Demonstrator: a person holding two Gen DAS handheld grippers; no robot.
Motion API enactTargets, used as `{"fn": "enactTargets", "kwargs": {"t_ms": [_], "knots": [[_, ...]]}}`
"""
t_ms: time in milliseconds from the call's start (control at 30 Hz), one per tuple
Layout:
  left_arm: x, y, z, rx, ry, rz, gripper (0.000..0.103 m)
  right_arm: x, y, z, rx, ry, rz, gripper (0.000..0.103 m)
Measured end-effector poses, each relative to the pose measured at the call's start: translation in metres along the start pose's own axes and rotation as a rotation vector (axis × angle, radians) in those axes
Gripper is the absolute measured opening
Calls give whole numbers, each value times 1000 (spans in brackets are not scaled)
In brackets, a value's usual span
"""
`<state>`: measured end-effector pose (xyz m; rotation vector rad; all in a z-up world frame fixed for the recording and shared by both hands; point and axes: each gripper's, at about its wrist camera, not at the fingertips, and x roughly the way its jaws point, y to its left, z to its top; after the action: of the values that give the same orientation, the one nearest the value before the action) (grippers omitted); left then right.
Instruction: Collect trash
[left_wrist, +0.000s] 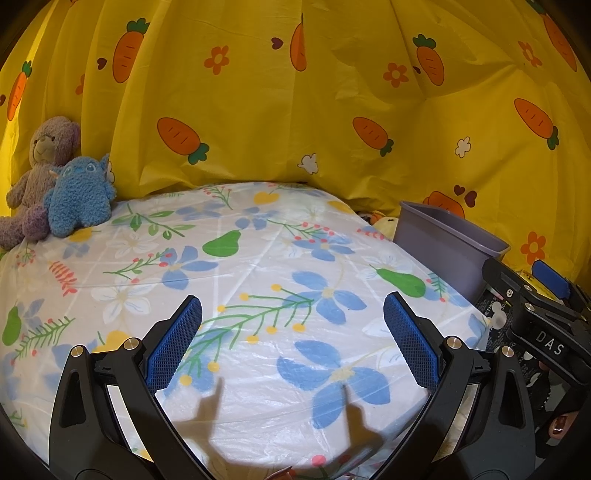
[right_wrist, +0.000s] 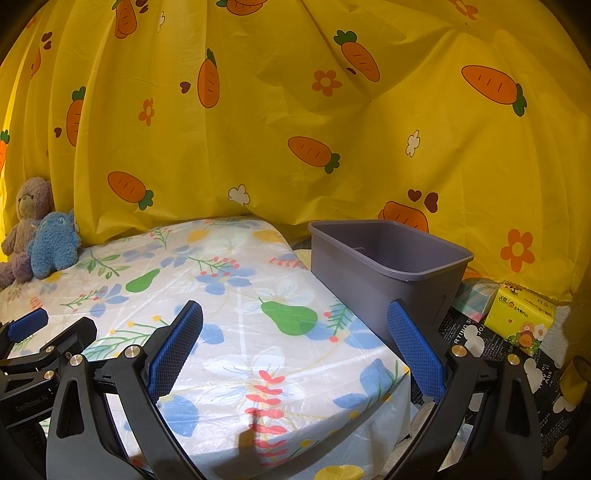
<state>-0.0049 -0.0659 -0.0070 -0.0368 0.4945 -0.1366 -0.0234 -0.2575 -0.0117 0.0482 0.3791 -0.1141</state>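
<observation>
A grey-purple plastic bin (right_wrist: 384, 273) stands beside the right edge of the floral-covered table (right_wrist: 229, 325); it also shows in the left wrist view as the bin (left_wrist: 447, 243) at the right. My left gripper (left_wrist: 293, 314) hovers open over the table top, nothing between its blue pads. My right gripper (right_wrist: 295, 321) is open too, over the table's right corner, its right finger (right_wrist: 413, 347) in front of the bin wall. Each gripper shows in the other's view: the right gripper (left_wrist: 543, 295) and the left gripper (right_wrist: 33, 332). No trash piece is visible on the table.
Two plush toys, a purple bear (left_wrist: 37, 173) and a blue one (left_wrist: 79, 195), sit at the table's far left. A yellow carrot-print curtain (left_wrist: 295, 92) hangs behind. A yellow tissue pack (right_wrist: 521, 314) lies right of the bin on a black printed mat (right_wrist: 491, 354).
</observation>
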Motion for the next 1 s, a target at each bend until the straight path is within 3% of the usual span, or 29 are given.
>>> {"fn": "enactTargets", "kwargs": {"t_ms": [1000], "knots": [[-2,-4,0,-3,-2,1,97,-4,1,-2,7,-5,-4,96]]}}
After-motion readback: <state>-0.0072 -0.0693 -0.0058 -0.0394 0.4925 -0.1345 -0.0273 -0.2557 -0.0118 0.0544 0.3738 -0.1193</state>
